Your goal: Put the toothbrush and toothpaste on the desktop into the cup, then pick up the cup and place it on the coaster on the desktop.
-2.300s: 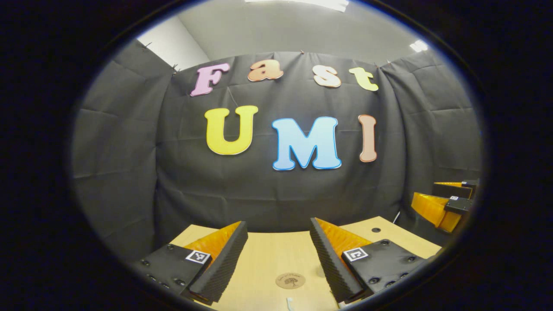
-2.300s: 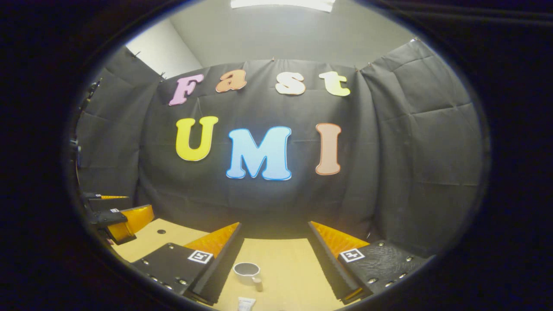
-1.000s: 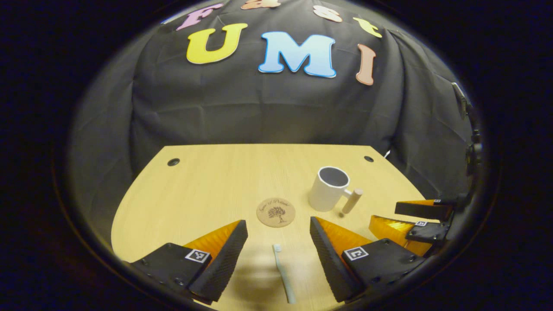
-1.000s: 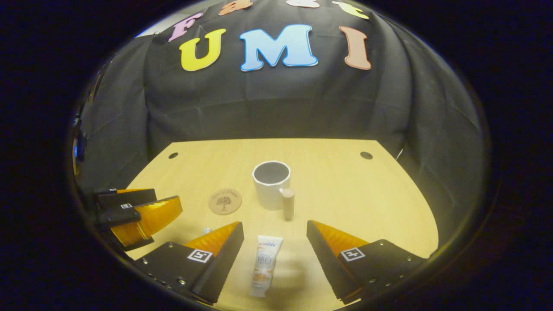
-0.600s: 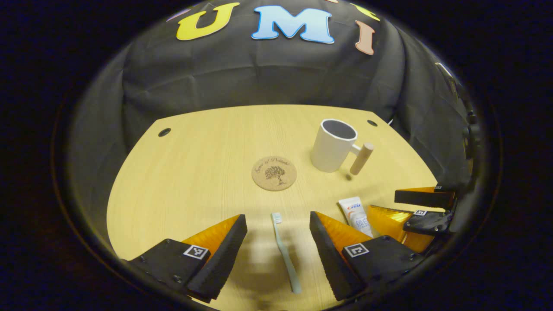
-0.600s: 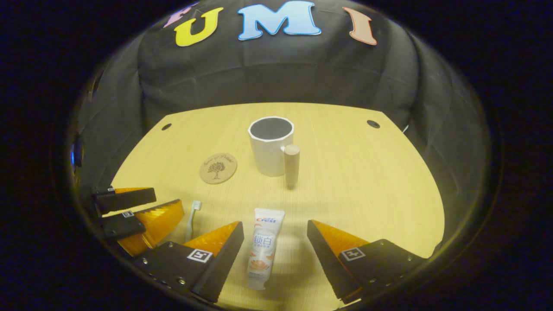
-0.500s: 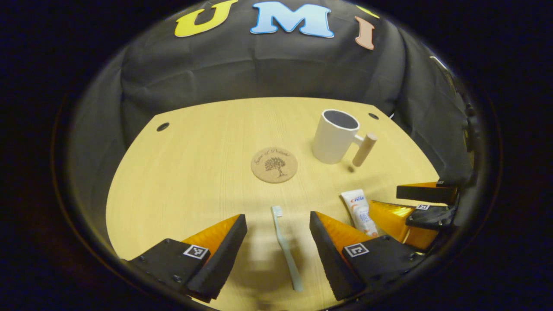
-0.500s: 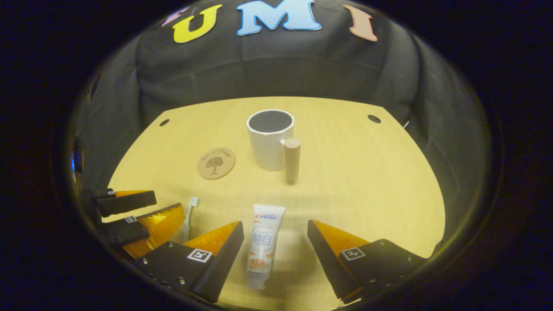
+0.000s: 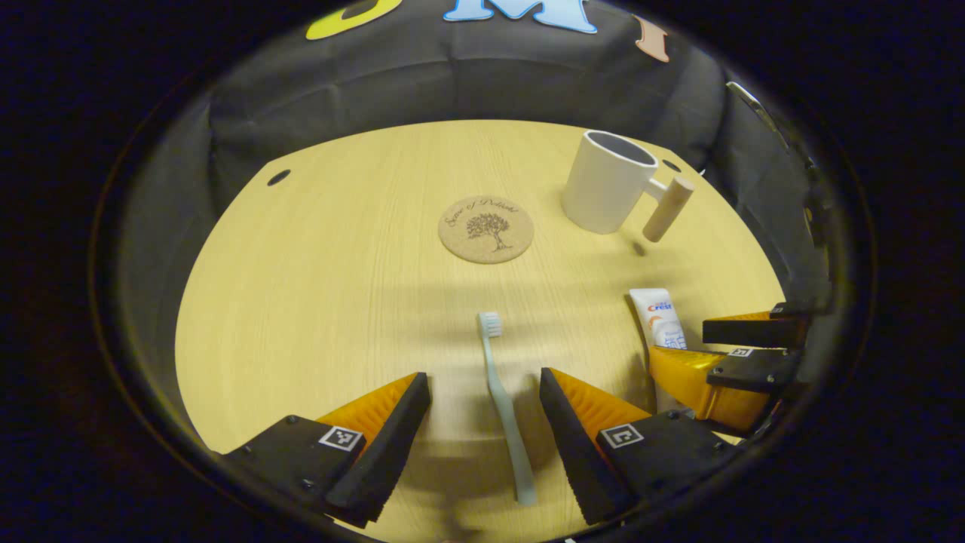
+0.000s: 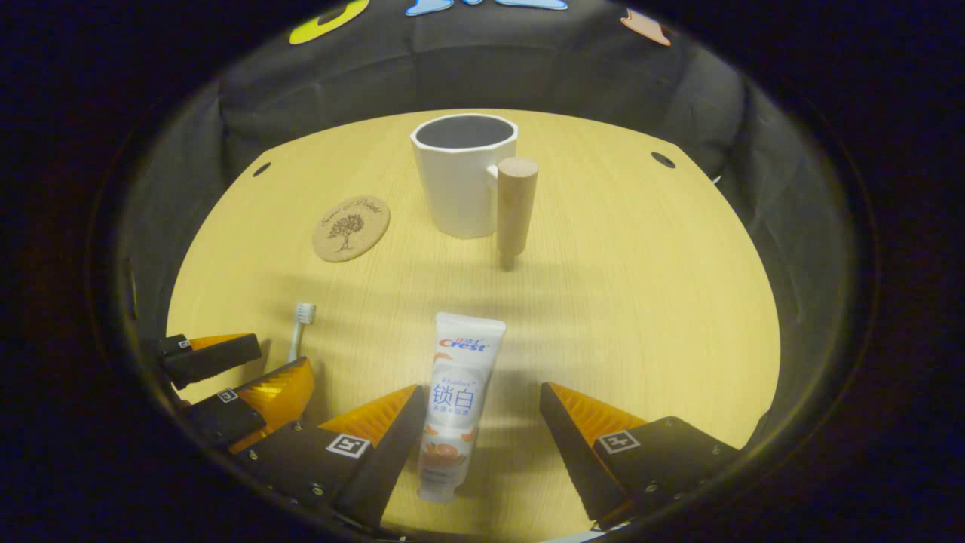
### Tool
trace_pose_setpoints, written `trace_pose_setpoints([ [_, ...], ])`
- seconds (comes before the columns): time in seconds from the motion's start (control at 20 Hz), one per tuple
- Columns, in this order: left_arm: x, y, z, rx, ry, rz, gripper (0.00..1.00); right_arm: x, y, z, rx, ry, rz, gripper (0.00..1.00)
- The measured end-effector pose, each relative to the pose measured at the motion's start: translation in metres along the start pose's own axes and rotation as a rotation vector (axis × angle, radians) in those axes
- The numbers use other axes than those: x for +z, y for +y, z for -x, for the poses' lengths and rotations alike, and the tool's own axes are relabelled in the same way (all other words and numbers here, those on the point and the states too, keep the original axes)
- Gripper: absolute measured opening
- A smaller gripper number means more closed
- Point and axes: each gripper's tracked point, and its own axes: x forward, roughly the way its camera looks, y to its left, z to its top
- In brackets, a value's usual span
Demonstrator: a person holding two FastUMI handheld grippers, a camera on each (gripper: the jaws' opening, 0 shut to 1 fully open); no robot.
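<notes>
Pale wood desktop [image 9: 317,286] fills the lower part of both views, ringed by black cloth. Nearest you, your left gripper [image 9: 482,400] hangs with its fingers spread, the toothbrush [image 9: 503,407] lying flat between them and touching neither; its handle runs back toward you and its bristle head points away toward the coaster. You look lined up along the handle so a squeeze would catch it across its narrow width. Your right gripper [image 10: 479,415] is likewise spread, straddling the toothpaste [image 10: 456,403], which lies flat with its cap end nearest you. The tube sits closer to the left finger than the right, so a small shift sideways would probably centre it before you close.

Farther out, the round cork coaster [image 9: 486,228] sits bare near the middle of the desk. Beyond it and to the right stands the white cup [image 10: 464,173], upright and empty, its wooden peg handle [image 10: 515,205] turned toward your right gripper. Neither item is lifted yet, so the task seems to be at its first grasp.
</notes>
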Motion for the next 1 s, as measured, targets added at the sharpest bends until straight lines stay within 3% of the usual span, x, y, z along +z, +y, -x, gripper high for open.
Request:
trace_pose_setpoints([
  [0.15,-0.003,0.006,-0.002,0.028,0.017,-0.008,0.98,-0.002,-0.001,-0.005,-0.008,0.027,-0.001,0.94],
  [0.3,0.001,0.006,-0.002,0.041,0.005,-0.010,0.88,-0.010,0.002,-0.006,-0.007,0.082,-0.011,0.96],
  [0.4,0.001,0.004,-0.005,0.037,-0.002,-0.021,0.72,-0.010,0.005,-0.007,-0.001,0.084,-0.012,0.93],
  [0.5,0.002,0.006,-0.005,0.035,0.001,-0.023,0.72,-0.011,0.007,-0.007,0.002,0.089,-0.008,0.84],
  [0.55,0.002,0.006,-0.003,0.036,0.002,-0.024,0.70,-0.011,0.007,-0.006,0.002,0.096,-0.010,0.70],
  [0.6,0.005,0.005,-0.006,0.038,-0.009,-0.034,0.70,-0.012,0.007,-0.006,0.002,0.104,-0.011,0.68],
  [0.65,0.006,0.006,-0.007,0.046,-0.008,-0.034,0.48,-0.012,0.008,-0.007,0.003,0.114,-0.014,0.59],
  [0.7,0.007,0.006,-0.007,0.049,-0.009,-0.034,0.25,-0.011,0.008,-0.005,0.010,0.122,-0.019,0.58],
  [0.75,0.005,0.006,-0.007,0.052,-0.004,-0.040,0.25,-0.012,0.009,0.002,0.008,0.138,-0.034,0.40],
  [0.85,0.006,0.008,-0.008,0.061,-0.009,-0.045,0.25,-0.013,0.009,-0.004,0.004,0.136,-0.029,0.32],
  [0.9,0.007,0.007,-0.007,0.067,-0.007,-0.044,0.09,-0.014,0.011,-0.004,0.009,0.142,-0.022,0.26],
  [0.95,0.006,0.007,-0.008,0.065,-0.007,-0.049,0.11,-0.009,0.011,-0.001,0.021,0.130,-0.032,0.26],
  [1.0,0.009,0.007,-0.008,0.061,-0.015,-0.049,0.11,-0.015,0.018,-0.002,0.050,0.151,-0.038,0.19],
])
